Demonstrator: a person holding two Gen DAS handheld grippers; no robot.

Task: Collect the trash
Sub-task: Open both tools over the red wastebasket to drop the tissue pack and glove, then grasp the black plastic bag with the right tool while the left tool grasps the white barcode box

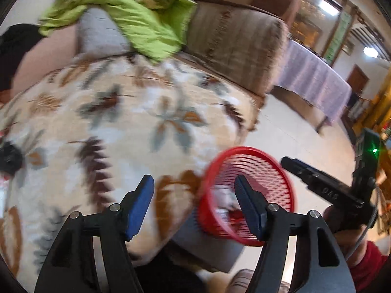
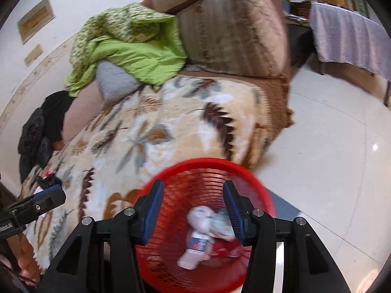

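Between the spread fingers of the right gripper (image 2: 193, 211), empty, sits the red plastic mesh wastebasket (image 2: 259, 185) beside the bed, holding one white plastic bottle (image 2: 195, 246) and crumpled paper (image 2: 221, 224): light, crushable, best pinched mid-body. Left gripper (image 1: 194, 205) likewise spread, empty.

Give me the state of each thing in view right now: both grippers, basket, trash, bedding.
Left gripper: open, nothing between its fingers.
Right gripper: open, empty, over the basket.
Red basket: upright beside the bed, holding trash.
Plastic bottle: lying inside the basket.
Crumpled wrappers: inside the basket, on the bottle.
Floral blanket: spread over the bed.
Green quilt: bunched in a heap.
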